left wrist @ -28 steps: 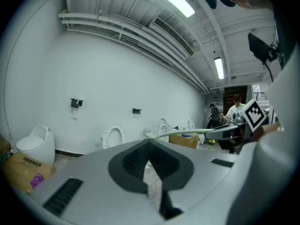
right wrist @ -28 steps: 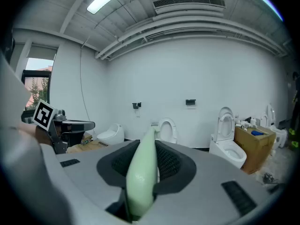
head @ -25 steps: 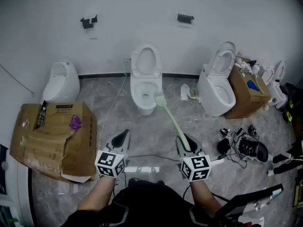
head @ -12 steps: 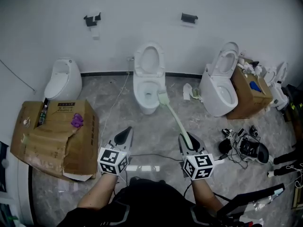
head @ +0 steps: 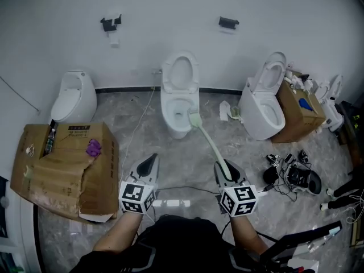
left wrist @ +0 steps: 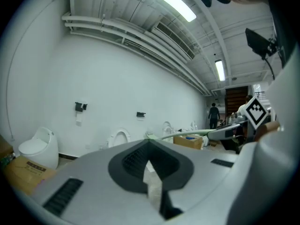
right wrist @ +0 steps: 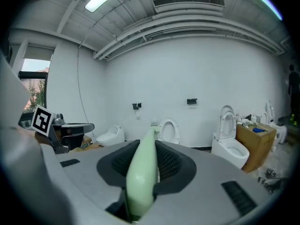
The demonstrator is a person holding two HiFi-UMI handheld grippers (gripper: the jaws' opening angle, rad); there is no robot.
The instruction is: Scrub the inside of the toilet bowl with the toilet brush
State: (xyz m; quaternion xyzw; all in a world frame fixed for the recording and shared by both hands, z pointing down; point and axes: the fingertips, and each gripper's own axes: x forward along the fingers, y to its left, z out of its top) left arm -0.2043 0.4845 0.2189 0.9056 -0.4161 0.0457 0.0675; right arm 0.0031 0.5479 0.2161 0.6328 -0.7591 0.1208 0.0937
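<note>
Right gripper (head: 223,168) clamped on pale green toilet brush (head: 206,138) handle; brush head at right rim of middle toilet bowl (head: 169,118). Left gripper (head: 148,162) jaws together, empty.

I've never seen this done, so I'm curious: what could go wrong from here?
The right gripper holds the long toilet brush only at its far end, so scrubbing force might twist it loose. Its head is at the toilet bowl rim and could drip on the floor, where what looks like a power strip lies close by.
</note>
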